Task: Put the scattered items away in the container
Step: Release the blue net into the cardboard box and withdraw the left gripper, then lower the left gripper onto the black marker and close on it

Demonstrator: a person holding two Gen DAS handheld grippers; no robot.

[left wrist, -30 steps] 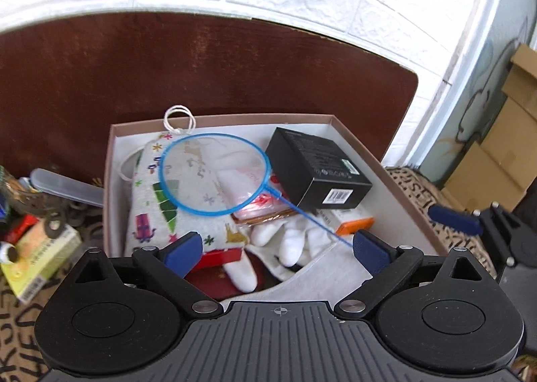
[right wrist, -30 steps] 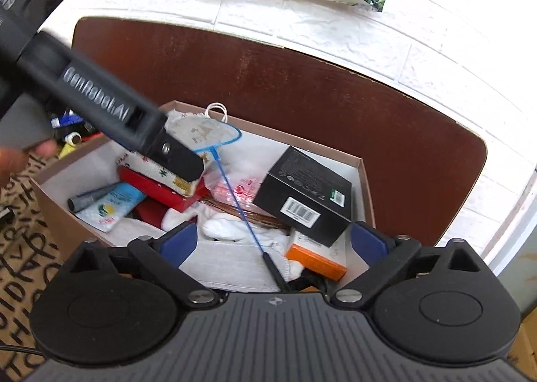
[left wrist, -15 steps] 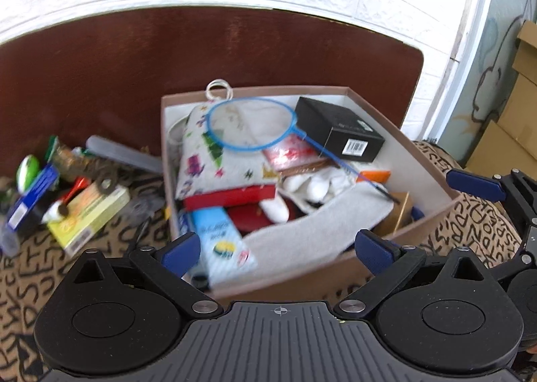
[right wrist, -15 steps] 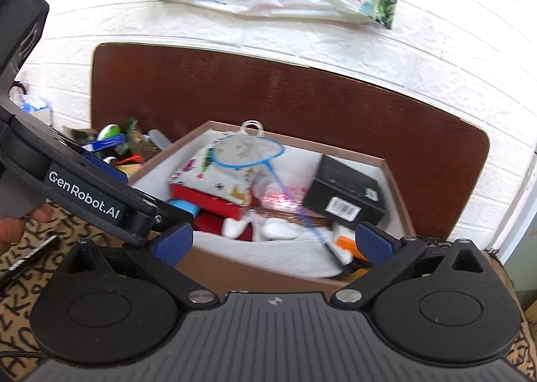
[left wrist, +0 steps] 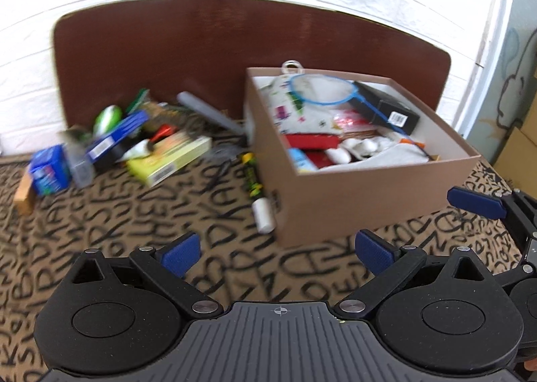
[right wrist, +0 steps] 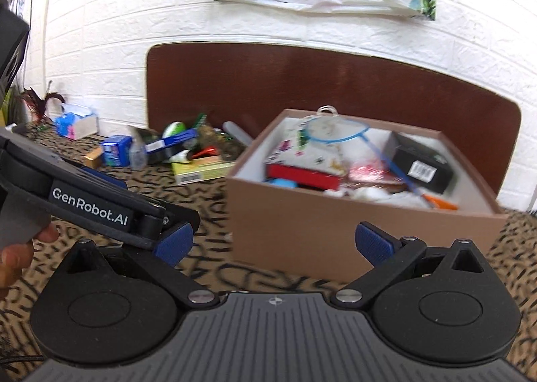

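Brown cardboard box (left wrist: 352, 200) with a white lining, the landmark for all positions below, standing on a tan cloth printed with black letters (left wrist: 100, 234) that covers the worktop; dark brown curved board (left wrist: 201, 46) upright behind the box against a white brick wall (right wrist: 117, 29). Inside the box: a small blue-rimmed hand net (left wrist: 320, 90) lying on top of a white printed fabric pouch (left wrist: 288, 110); a black carton with a barcode label (left wrist: 389, 110) at the far right side; a red flat case (left wrist: 310, 141) and white cloth (left wrist: 389, 155) toward the near wall. Left of the box, still loose on the cloth: a yellow-green rectangular carton (left wrist: 167, 155); a blue packet (left wrist: 115, 137); a small blue box (left wrist: 48, 170); a grey tube (left wrist: 209, 113); all blurred. Touching or just beside the left wall of the box: a yellow-and-black marker with a white cap (left wrist: 256, 194). Left tool (left wrist: 280, 252) in front of the box, blue pads spread wide, nothing between them; right tool (right wrist: 273, 242) likewise in front of the box, pads wide apart and empty; in the right wrist view the left tool's black body lies at the left of the box, a person's fingers (right wrist: 13, 251) behind it.
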